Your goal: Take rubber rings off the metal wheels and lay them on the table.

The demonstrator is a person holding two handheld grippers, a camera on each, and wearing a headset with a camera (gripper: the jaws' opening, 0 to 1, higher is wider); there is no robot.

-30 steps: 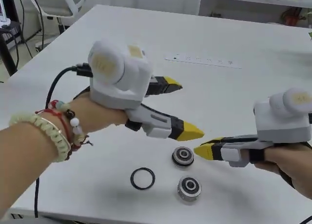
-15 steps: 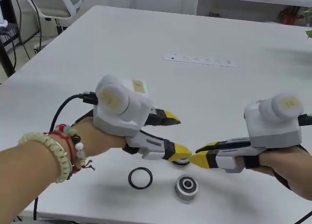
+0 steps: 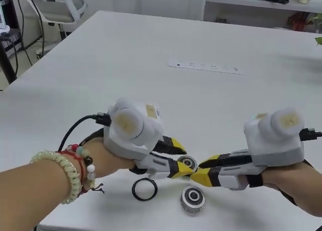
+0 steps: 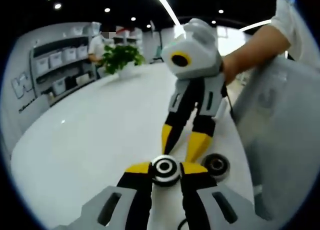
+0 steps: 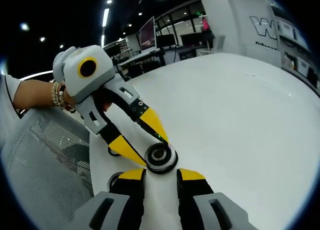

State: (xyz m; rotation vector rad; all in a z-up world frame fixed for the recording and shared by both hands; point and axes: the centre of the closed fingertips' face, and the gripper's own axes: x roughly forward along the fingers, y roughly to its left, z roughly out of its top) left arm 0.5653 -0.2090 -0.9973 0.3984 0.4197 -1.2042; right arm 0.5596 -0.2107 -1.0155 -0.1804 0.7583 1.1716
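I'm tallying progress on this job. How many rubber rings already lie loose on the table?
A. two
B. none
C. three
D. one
D: a single black rubber ring lies flat on the table beside the front wheel, while the far wheel sits clamped between the jaws of the left gripper.

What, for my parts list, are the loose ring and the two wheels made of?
The loose ring: thin, matte black, likely rubber. The farther wheel and nearer wheel: silvery rims with glints, probably steel; dark centres, material unclear.
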